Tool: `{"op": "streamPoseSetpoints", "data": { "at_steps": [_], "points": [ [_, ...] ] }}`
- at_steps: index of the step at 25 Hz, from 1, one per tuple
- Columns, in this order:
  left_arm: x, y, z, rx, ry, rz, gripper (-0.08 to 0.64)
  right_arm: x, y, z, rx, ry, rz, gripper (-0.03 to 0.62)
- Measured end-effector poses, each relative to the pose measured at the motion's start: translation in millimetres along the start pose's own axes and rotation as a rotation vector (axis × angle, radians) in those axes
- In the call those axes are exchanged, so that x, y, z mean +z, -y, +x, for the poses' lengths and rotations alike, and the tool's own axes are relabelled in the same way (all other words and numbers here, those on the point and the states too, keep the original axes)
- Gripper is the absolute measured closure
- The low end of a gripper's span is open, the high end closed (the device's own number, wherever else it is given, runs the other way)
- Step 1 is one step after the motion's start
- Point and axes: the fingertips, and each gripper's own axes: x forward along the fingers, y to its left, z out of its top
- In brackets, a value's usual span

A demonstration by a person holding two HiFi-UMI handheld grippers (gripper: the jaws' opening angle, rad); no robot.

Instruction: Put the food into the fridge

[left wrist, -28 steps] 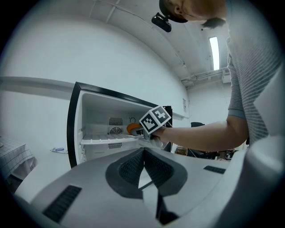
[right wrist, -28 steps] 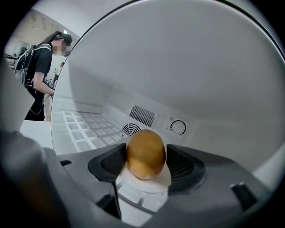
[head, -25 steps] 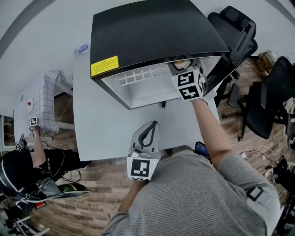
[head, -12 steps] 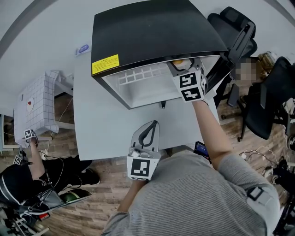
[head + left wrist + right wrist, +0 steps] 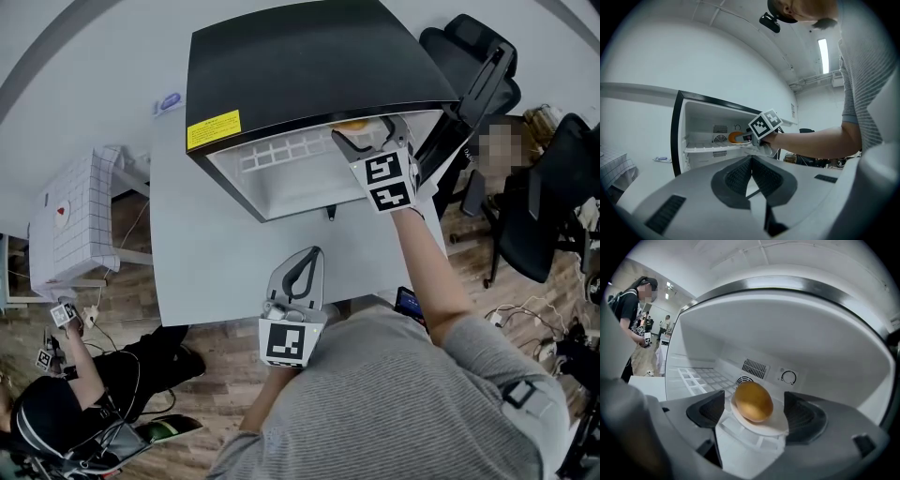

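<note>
A golden bread roll [image 5: 753, 401] lies on a small white plate [image 5: 774, 427], which rests on the white wire shelf [image 5: 701, 378] of the black mini fridge [image 5: 300, 66]. My right gripper [image 5: 754, 414] reaches into the fridge with plate and roll between its jaws. The jaws are opening, and the dark pads [image 5: 710, 411] stand clear of the plate. In the head view the right gripper [image 5: 361, 133] is at the shelf's right end, with the roll [image 5: 354, 123] just showing. My left gripper [image 5: 303, 262] hangs shut and empty over the table's front edge.
The fridge door [image 5: 473, 89] stands open to the right. The fridge sits on a white table [image 5: 206, 253] with a small dark item [image 5: 331, 215] before it. Black office chairs [image 5: 553, 187] crowd the right. A person [image 5: 56, 417] crouches at the lower left beside a checked-cloth stand [image 5: 70, 220].
The right gripper's jaws have spread apart around the plate inside the fridge. The person at the lower left has moved further down the floor. The left gripper has stayed put.
</note>
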Motion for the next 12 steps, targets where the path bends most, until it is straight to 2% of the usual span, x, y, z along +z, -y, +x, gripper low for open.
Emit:
{"op": "streamPoseSetpoints", "data": {
  "at_steps": [12],
  "points": [
    [-1.7, 7.6, -6.3, -0.005, -0.005, 0.003, 0.549, 0.8, -8.0, -25.1, -0.001, 0.017, 0.010, 0.201]
  ]
}}
